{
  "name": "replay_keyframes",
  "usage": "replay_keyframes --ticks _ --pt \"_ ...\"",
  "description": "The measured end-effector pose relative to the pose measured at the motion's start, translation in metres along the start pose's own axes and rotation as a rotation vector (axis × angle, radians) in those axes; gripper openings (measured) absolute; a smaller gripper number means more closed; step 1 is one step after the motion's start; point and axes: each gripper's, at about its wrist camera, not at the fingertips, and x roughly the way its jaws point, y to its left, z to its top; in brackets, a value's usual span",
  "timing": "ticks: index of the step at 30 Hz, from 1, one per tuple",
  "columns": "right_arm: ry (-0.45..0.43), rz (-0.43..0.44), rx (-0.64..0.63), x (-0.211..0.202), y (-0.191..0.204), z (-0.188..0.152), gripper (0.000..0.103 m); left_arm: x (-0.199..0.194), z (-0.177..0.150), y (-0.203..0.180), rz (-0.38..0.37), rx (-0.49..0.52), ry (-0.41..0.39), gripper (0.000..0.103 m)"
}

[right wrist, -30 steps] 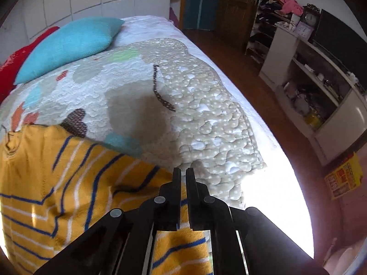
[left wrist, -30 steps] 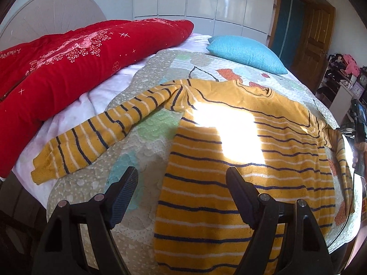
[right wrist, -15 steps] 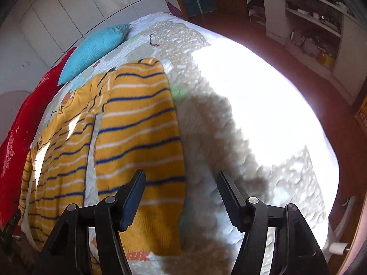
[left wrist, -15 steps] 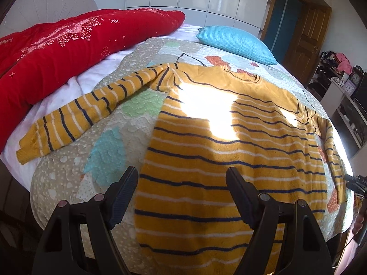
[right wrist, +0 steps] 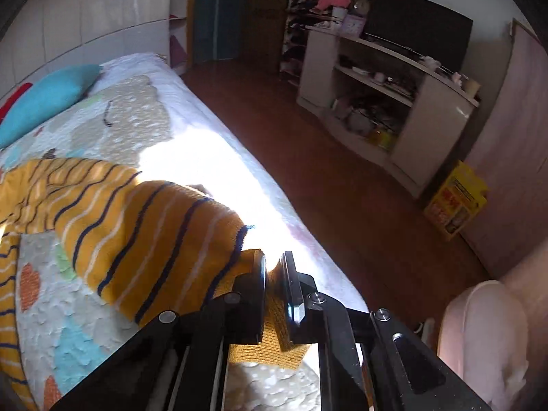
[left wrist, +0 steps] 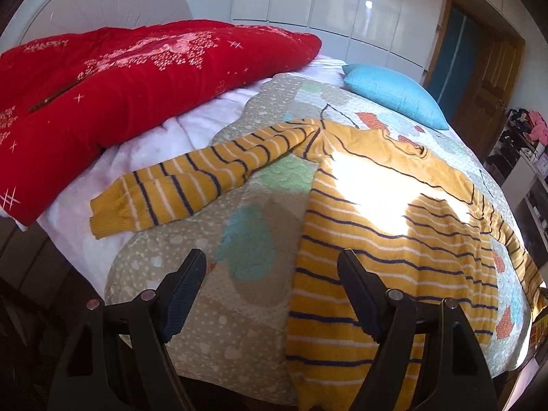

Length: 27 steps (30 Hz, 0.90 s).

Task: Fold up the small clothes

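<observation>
Now the right claw (right wrist: 274,274) is closing on the cuff of the right sleeve (right wrist: 144,239). A moment ago this claw stood wide open over that sleeve, which lay flat on the bed. Now the knit cuff is bunched between its two black pads and the sleeve humps up a little. So the right sleeve is caught and ready to be folded in over the body of the sweater (left wrist: 394,239).

The left claw (left wrist: 274,281) is wide open and holds nothing. It has slid a bit to the side. It hovers over the bottom edge of the sweater, near the foot of the bed.

The sweater lies spread out flat on the quilt (left wrist: 246,239), front down or up I cannot tell. Its left sleeve (left wrist: 191,185) sticks out straight to the side and has not been folded yet.

The sweater is soft, thick yellow knit with thin dark and white stripes. The quilt is bumpy, with pale colour patches. Behind it lie a puffy red blanket (left wrist: 120,85) and a blue pillow (left wrist: 394,96).
</observation>
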Motion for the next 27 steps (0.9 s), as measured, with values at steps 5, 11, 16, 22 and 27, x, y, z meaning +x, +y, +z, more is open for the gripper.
replay_keyframes --ticks 5,11,16,22,27 --pt "-0.019 0.172 0.023 -0.035 0.023 -0.022 0.030 0.023 -0.018 0.010 -0.027 -0.027 0.093 0.078" --pt "0.164 0.788 -0.131 -0.079 0.131 -0.100 0.035 0.042 -0.047 0.003 -0.140 -0.033 0.181 0.078" --pt "0.167 0.795 -0.239 -0.096 0.175 -0.147 0.041 0.045 -0.066 -0.002 -0.195 -0.027 0.190 0.078" --pt "0.332 0.960 -0.206 -0.079 0.177 -0.174 0.041 0.041 -0.085 -0.007 -0.357 -0.059 0.208 0.078" --pt "0.449 1.039 -0.219 -0.073 0.194 -0.210 0.042 0.038 -0.098 -0.020 -0.418 -0.033 0.232 0.078"
